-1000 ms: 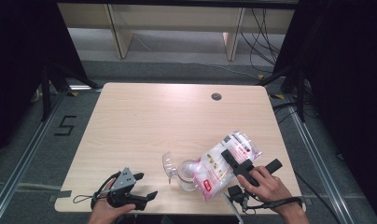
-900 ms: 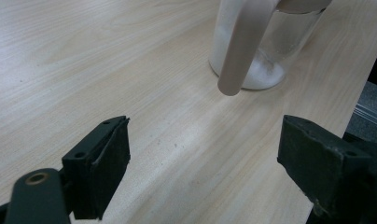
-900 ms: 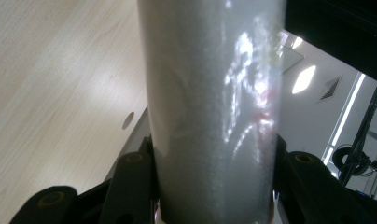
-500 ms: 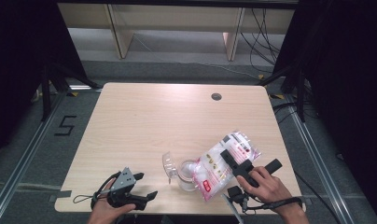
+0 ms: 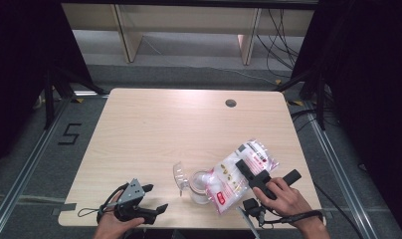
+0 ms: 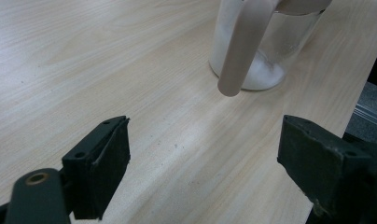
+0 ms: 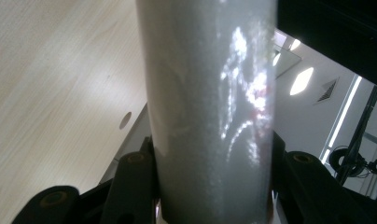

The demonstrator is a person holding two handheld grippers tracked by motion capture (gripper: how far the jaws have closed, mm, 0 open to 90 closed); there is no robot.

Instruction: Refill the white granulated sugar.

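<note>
One plastic bag [image 5: 241, 172] with red and white print lies tilted on the near right part of the table [image 5: 179, 124], its lower end tipped over the mouth of one clear glass jar [image 5: 201, 186]. The print on the bag is too small to read; a red label sits near its lower end, and dark patches near its upper end. White grains lie in the bottom of the jar [image 6: 266, 70], seen in the left gripper view, where a pale handle-like strip [image 6: 245, 46] hangs down in front of it. A clear lid or scoop [image 5: 179, 175] stands just left of the jar. On the floor to the left of the table, black tape forms the figure "5" [image 5: 69, 134].

There are two tools. The right tool [image 5: 256, 174] clenches the bag [image 7: 210, 107], its jaws pressing on both sides of the pale plastic. The left tool [image 5: 151, 199] rests at the near left edge, released, its jaws wide apart with bare table between them.
</note>
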